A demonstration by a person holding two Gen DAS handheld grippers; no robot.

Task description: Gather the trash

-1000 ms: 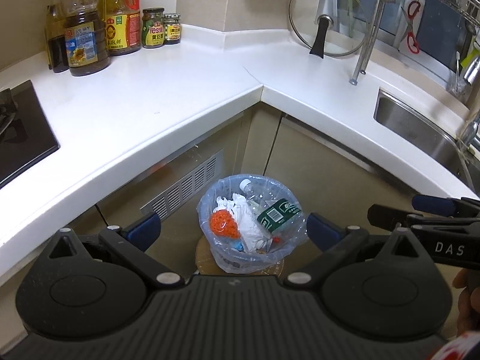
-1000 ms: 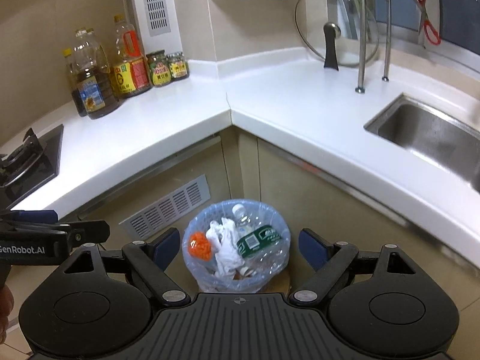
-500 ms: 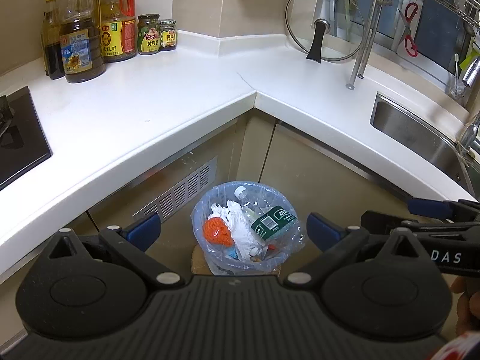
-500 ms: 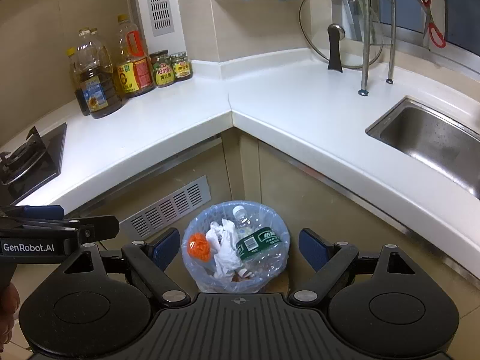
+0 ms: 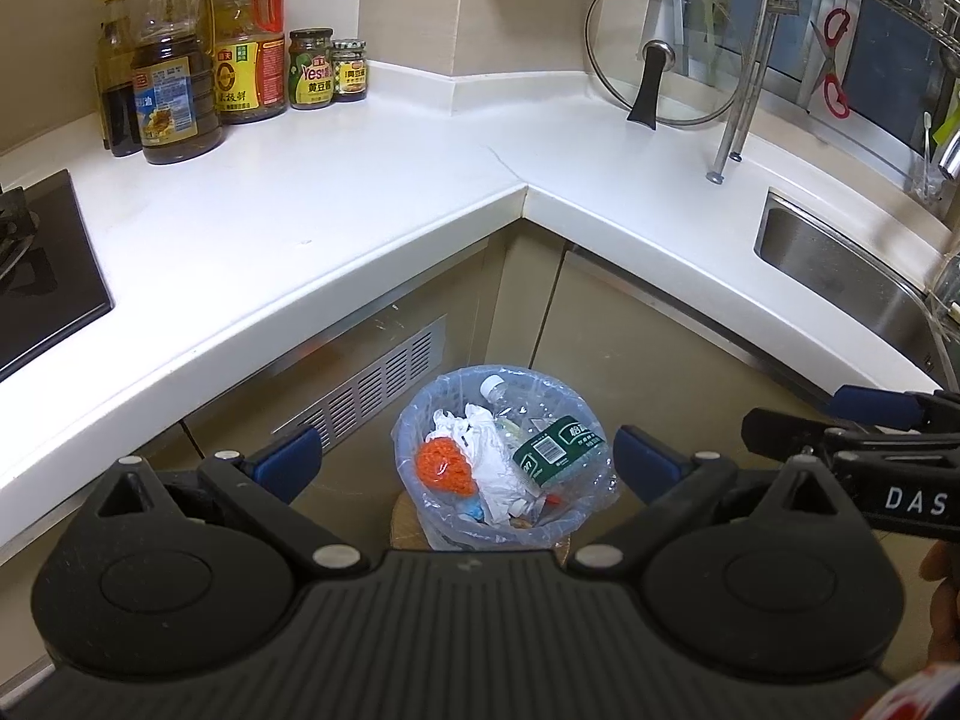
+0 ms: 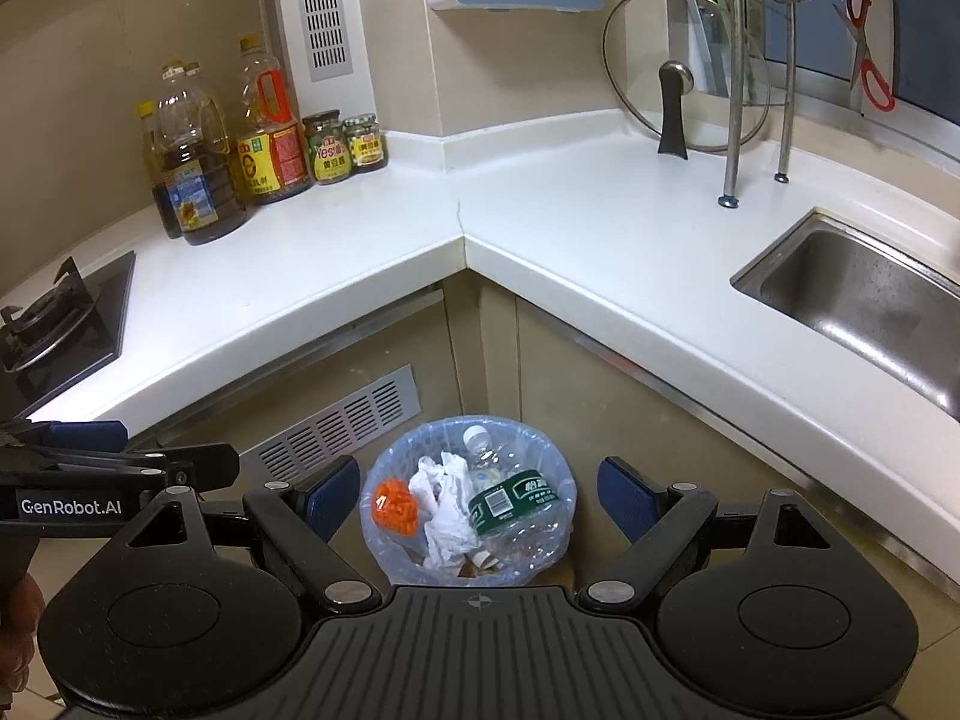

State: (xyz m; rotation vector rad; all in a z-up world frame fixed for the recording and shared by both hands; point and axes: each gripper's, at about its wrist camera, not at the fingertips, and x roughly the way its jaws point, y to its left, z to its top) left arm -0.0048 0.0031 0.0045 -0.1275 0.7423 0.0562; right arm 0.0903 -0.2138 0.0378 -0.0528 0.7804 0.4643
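A: What is seen around the trash bin, taken from the largest thing down?

B: An L-shaped white bench is wrapped above and behind the bin, with a sink sunk into it to the bin's right and oil bottles stood against the wall to its far left, probably kept clear of the working edge. The bin itself is set on the floor in the cabinet corner, tucked out of the walkway.

A: And inside it?

B: A blue liner bag is folded over the rim. A clear plastic bottle with a green label, crumpled white tissue and an orange wad are held inside.

A: How are the tools placed?

B: The left tool and right tool are both held spread wide and empty, well above the bin, which is framed between each pair of fingers. The liner's rim is judged the likely grasp.
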